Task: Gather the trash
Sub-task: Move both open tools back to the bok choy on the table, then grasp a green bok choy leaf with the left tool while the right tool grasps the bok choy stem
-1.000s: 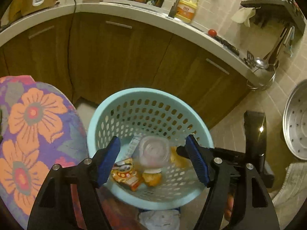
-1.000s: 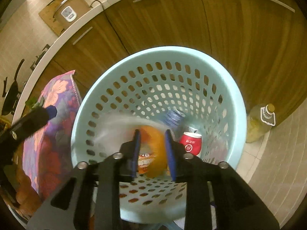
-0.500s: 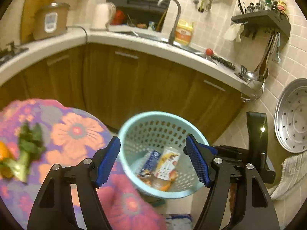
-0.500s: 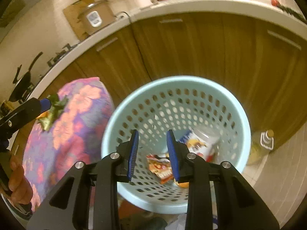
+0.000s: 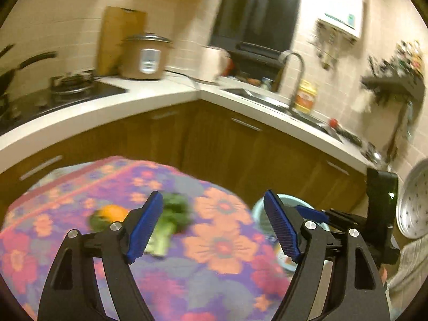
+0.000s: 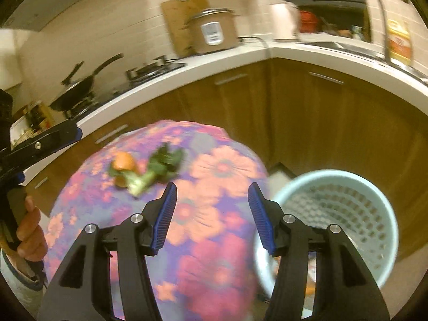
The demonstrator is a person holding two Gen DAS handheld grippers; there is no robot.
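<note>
Left tool (image 5: 212,230): nearest item in its own view; blue pads spread wide, nothing between them; hovers above the near part of the table.
Right tool (image 6: 212,218): pads likewise parted and empty; hangs over the table's near right edge, beside the basket.
Table (image 6: 214,254): round, covered in a purple cloth with orange and pink flowers; bare cloth under both tools.
Basket (image 6: 374,240): pale blue, perforated wall; stands on the floor just right of the table, below its edge; some packaging shows dimly at the bottom, too blurred to name.
Trash on table, item one: green vegetable stalk (image 6: 152,172), pale cut end toward the near side, leafy end toward the far side; lies on the far left part of the cloth.
Trash on table, item two: orange peel (image 6: 123,161), touching or just beside the stalk on its left; a second orange scrap sits near the stalk's cut end, blurred.
Step in hand (judged): reaching from the basket side toward the remaining scraps.
Handling advice: the left tool sits closer to the pile, so it suits the stalk; straddle the firm pale stem across its width, not the limp leaves, and lower until the pads nearly meet the cloth before closing.
Risk: pads could pinch the cloth and drag it; peel is thin and curved and may slip, so take it edge-on.
Far background: brown rice cooker (image 5: 145,57) and pan (image 6: 80,87) on the white worktop, wooden cabinets (image 6: 307,123) below; none of it concerns the task.
</note>
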